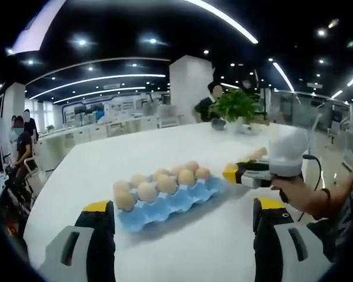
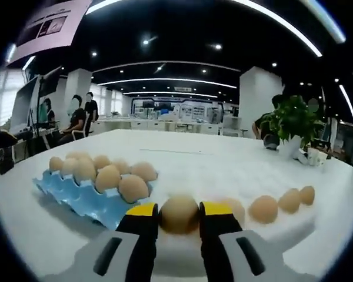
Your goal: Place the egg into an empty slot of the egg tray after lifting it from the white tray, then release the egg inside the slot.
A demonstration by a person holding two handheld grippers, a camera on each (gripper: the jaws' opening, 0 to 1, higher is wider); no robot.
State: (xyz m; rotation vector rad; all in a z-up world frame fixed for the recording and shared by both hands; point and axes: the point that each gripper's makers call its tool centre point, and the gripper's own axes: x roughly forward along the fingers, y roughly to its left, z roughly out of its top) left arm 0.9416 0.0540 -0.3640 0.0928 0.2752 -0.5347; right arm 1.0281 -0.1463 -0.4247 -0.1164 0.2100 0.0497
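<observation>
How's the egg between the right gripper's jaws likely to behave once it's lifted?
The egg looks thin-shelled, so it is probably fragile under a hard squeeze. Its smooth, rounded sides meet the right gripper over small patches, so it may slip. Released on the flat table rather than in a cup of the blue egg tray, it would likely roll.

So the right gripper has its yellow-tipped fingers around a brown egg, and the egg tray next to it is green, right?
Not quite: the moulded egg tray is blue, not green, as the right gripper view shows. The rest holds: the right gripper has its yellow-tipped fingers closed around a brown egg, with the tray beside it.
</observation>
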